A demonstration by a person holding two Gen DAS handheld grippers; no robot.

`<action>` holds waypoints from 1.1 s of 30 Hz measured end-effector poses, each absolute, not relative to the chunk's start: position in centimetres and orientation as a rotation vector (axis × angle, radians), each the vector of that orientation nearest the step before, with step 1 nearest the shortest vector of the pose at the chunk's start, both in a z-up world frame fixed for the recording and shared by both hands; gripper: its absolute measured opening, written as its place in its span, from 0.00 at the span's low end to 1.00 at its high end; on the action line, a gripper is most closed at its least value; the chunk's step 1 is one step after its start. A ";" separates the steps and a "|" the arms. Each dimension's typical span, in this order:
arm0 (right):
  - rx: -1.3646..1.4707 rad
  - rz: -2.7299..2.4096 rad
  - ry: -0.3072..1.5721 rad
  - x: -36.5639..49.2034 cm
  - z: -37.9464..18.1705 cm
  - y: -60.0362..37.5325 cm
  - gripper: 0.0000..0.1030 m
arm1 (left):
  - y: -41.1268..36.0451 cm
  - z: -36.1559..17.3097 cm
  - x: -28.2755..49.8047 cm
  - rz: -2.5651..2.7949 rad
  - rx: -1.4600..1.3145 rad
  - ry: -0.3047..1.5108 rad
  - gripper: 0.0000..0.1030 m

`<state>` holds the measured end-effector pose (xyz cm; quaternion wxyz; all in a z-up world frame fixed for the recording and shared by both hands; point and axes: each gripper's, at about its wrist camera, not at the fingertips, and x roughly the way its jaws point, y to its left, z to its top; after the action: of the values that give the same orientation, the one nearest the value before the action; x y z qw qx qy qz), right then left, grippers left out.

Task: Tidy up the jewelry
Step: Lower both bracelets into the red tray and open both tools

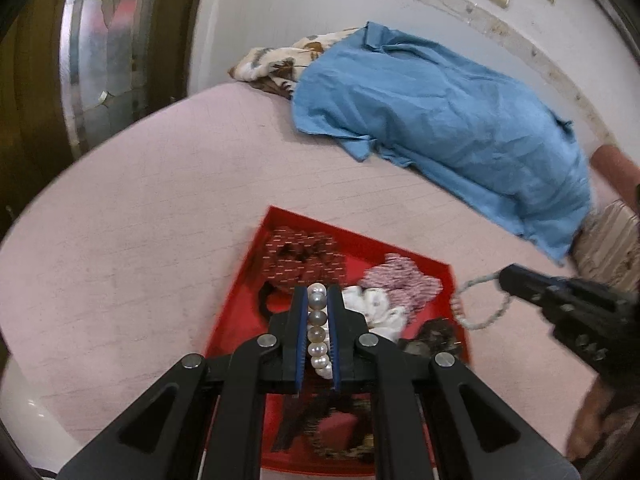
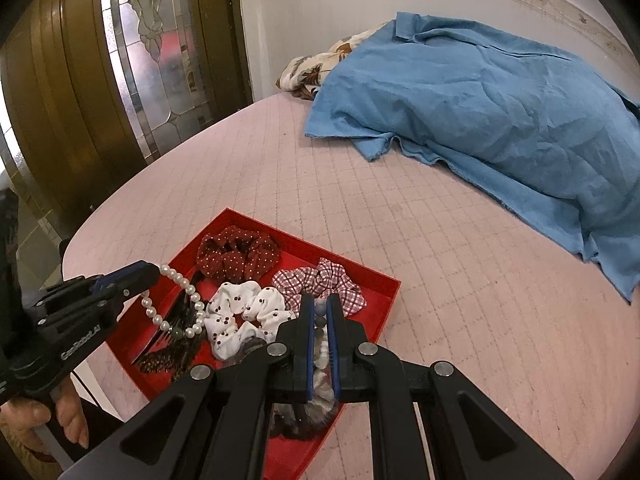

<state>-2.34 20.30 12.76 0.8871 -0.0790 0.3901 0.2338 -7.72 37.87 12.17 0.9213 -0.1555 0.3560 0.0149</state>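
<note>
A red tray (image 2: 378, 312) lies on the pink bed and also shows in the left wrist view (image 1: 404, 254). It holds a dark red dotted scrunchie (image 2: 236, 254), a checked scrunchie (image 2: 320, 282), a white scrunchie (image 2: 244, 312) and dark hair combs (image 2: 168, 354). My left gripper (image 1: 318, 292) is shut on a white pearl bracelet (image 1: 317, 320), which hangs over the tray's left side (image 2: 176, 300). My right gripper (image 2: 320, 300) is shut on a grey-blue bead bracelet (image 2: 320, 322), seen hanging just right of the tray (image 1: 480, 308).
A blue cloth (image 2: 500, 120) lies over a patterned pillow (image 2: 312, 68) at the back of the pink quilted bed (image 2: 440, 280). A wooden door with leaded glass (image 2: 152, 60) stands on the left. A striped cushion (image 1: 612, 244) sits at the right.
</note>
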 end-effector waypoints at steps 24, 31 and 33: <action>-0.162 0.540 0.811 1.2 13.5 24.4 0.07 | 42.9 11.6 -8.3 -0.159 -0.710 0.672 0.09; -0.167 0.564 0.836 1.7 12.9 26.5 0.07 | 43.7 11.2 -8.9 -0.073 -0.649 0.709 0.09; -0.171 0.568 0.844 1.9 12.5 27.2 0.07 | 43.8 11.0 -9.0 -0.041 -0.622 0.728 0.09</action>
<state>1.92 27.21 12.53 0.8698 -0.0820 0.4035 0.2718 -9.00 43.79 11.02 0.8873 -0.2991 0.3504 -0.0198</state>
